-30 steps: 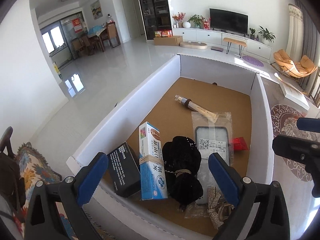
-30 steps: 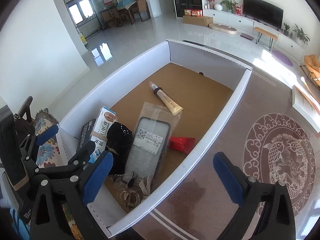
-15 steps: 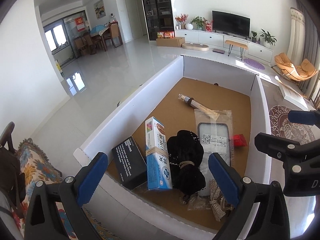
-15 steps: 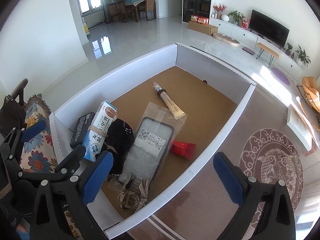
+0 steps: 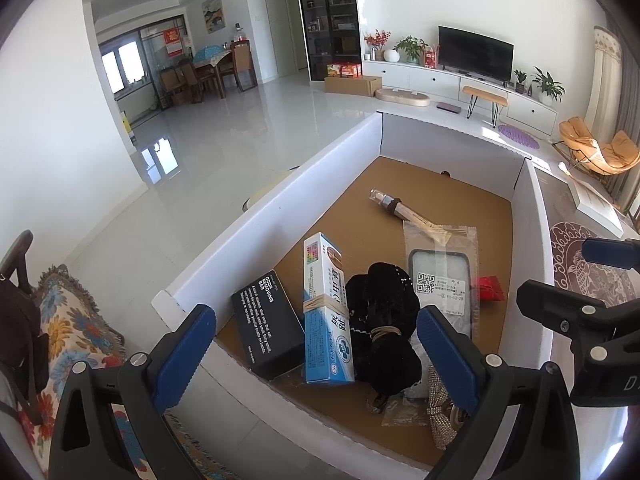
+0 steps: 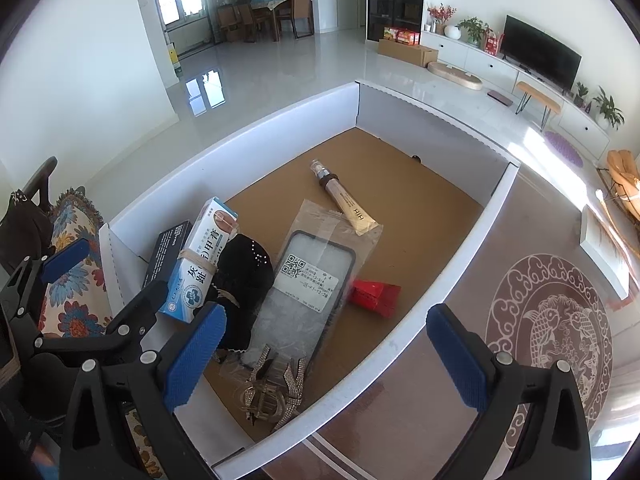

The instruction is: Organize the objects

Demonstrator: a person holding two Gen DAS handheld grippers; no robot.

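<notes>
Both tongs wide apart, empty; black pouch [image 5: 382,320] btwn blue box [image 5: 326,316] & phone case [image 5: 442,280].

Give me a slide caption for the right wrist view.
Open right gripper above a white box holding phone case, cosmetic tube, medicine carton.

Ahead of my left hand-held gripper [image 5: 316,348], with its blue pads, I see a white-walled box [image 5: 280,208] with a brown floor. Inside it: a black carton [image 5: 266,324] with white lettering, a blue-and-white carton [image 5: 326,320], a black cloth bundle [image 5: 384,316], and a red packet [image 5: 490,288]. Right of my right hand-held gripper [image 6: 324,352], the brown surface [image 6: 460,280] carries a white fish medallion [image 6: 556,320].
</notes>
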